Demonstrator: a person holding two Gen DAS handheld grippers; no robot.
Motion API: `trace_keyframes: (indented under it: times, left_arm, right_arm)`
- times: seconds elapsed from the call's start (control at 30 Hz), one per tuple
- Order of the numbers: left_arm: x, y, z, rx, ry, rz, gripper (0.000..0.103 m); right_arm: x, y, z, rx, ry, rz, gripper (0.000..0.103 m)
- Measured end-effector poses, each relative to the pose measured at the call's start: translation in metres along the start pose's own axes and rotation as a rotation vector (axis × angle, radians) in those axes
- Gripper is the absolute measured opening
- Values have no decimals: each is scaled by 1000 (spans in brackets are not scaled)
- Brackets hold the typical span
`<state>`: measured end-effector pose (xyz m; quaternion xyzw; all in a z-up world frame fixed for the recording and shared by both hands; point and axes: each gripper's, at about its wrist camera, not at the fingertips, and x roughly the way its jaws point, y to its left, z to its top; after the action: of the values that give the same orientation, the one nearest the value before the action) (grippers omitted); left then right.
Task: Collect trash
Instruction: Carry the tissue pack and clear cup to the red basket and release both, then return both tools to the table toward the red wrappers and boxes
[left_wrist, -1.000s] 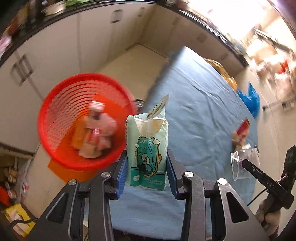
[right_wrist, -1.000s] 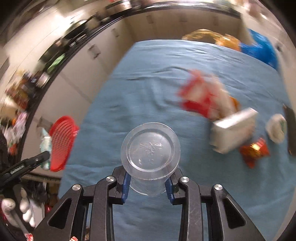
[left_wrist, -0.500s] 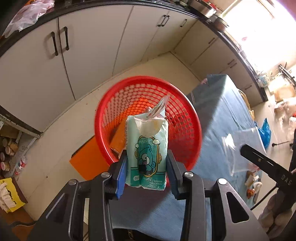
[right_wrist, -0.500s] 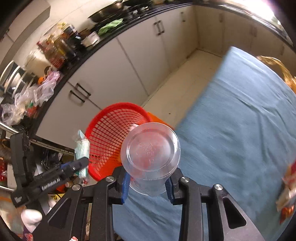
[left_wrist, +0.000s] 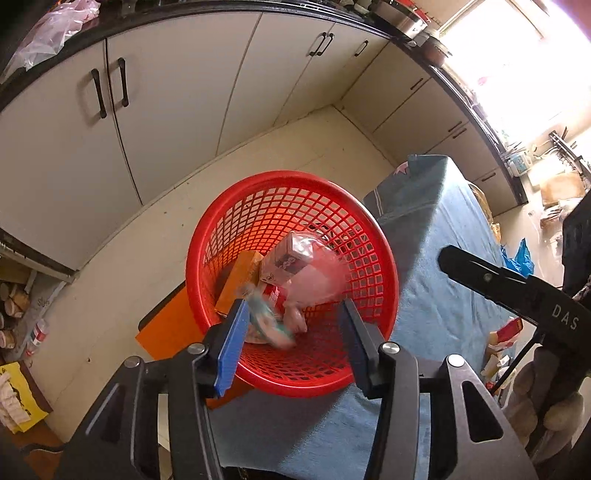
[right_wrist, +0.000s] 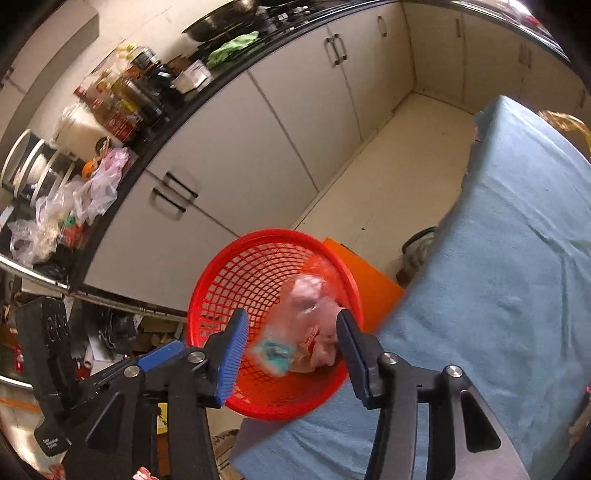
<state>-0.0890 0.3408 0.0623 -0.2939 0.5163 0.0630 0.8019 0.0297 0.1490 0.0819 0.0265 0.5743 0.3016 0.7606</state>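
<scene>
Dropping trash into the basket (left_wrist: 295, 192)
Both grippers, left (left_wrist: 291, 325) and right (right_wrist: 291, 339), are opening over the basket with nothing between the pads; pack (left_wrist: 271, 317) and cup (right_wrist: 295, 310) fall inside. We keep both above its rim.

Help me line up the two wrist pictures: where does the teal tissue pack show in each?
Left wrist view: the blurred teal tissue pack is inside the red plastic mesh basket, low and left of centre, by the left blue pad.
Right wrist view: the same pack is low in the basket, between the opening jaws, untouched.
Shared landmark: the red basket beside the blue-clothed table.
</scene>
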Motion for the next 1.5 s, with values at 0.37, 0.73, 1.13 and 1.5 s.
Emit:
trace_keyframes:
  times: [0.37, 0.73, 1.13, 1.5]
  left_arm:
    - [6, -29, -3, 23, 21, 2, 51]
    - [-4, -88, -33, 108, 24, 2, 52]
    - [15, -180, -98, 247, 148, 17, 53]
    - [40, -284, -159, 504, 223, -23, 58]
  right_arm:
    - [-41, -52, -43, 63, -114, -144, 63]
    - [-81, -120, -98, 177, -69, -95, 64]
    - [-149, -231, -204, 446, -186, -137, 64]
    - [-198, -303, -281, 662, -257, -208, 64]
